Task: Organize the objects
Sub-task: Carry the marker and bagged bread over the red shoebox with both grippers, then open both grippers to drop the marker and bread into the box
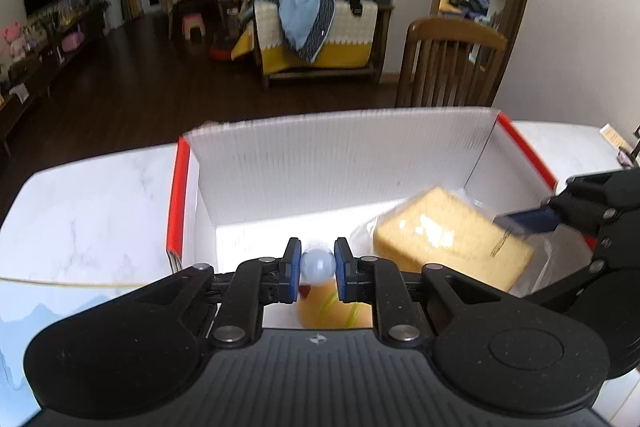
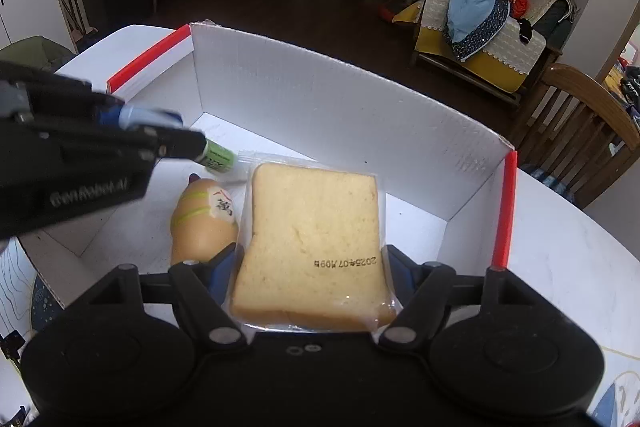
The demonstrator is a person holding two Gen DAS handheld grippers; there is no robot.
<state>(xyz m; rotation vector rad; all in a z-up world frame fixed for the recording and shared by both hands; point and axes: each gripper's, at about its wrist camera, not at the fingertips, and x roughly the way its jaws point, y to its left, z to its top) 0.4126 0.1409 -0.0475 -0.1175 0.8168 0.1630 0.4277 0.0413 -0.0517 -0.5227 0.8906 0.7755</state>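
A white corrugated box (image 1: 320,163) (image 2: 340,99) with red edges stands open on the white table. My left gripper (image 1: 318,265) (image 2: 172,131) is shut on a small green tube (image 2: 218,159) with a pale blue rounded end (image 1: 318,265), held over the box's left part. My right gripper (image 2: 312,267) (image 1: 560,215) is shut on a plastic-wrapped bread slice (image 2: 312,239) (image 1: 448,243), held tilted inside the box's right part. An orange bottle-shaped toy (image 2: 202,223) (image 1: 332,307) with green stripes lies on the box floor between the two grippers.
The white marble table (image 1: 92,211) (image 2: 560,247) extends on both sides of the box. A wooden chair (image 1: 448,67) (image 2: 580,123) stands behind the table's far right. Beyond are dark floor and a sofa piled with clothes (image 1: 316,23).
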